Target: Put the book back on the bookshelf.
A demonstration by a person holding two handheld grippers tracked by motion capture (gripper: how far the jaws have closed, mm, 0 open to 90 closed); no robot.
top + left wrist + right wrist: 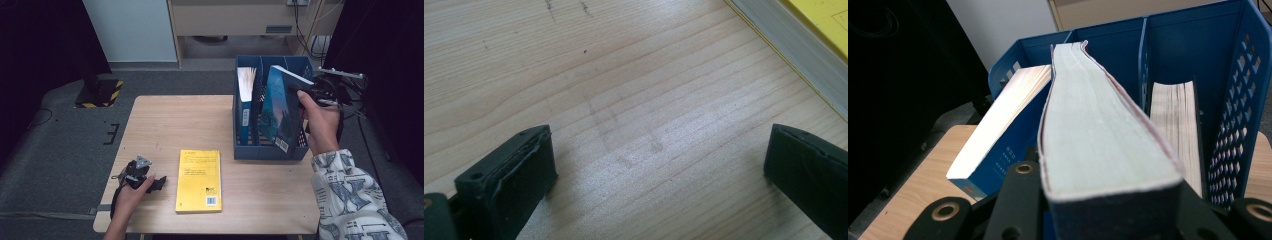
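My right gripper (306, 90) is shut on the top corner of a dark teal book (280, 112), which leans tilted in the right part of the blue file rack (270, 152). In the right gripper view the book's pale page edge (1098, 130) runs away from the gripper (1105, 205), its jaws pressed on both covers. A blue book (246, 105) stands in the rack's left slot. A yellow book (199, 180) lies flat near the table's front. My left gripper (160, 181) rests on the table just left of it, open, with bare wood between its jaws (659, 150).
The wooden table (165, 125) ends close behind the rack. In the right gripper view, a blue-covered book (998, 130) and another book (1175, 130) flank the held one. A black-and-yellow striped base (100, 92) sits on the floor at far left. Cables (315, 40) hang at the back right.
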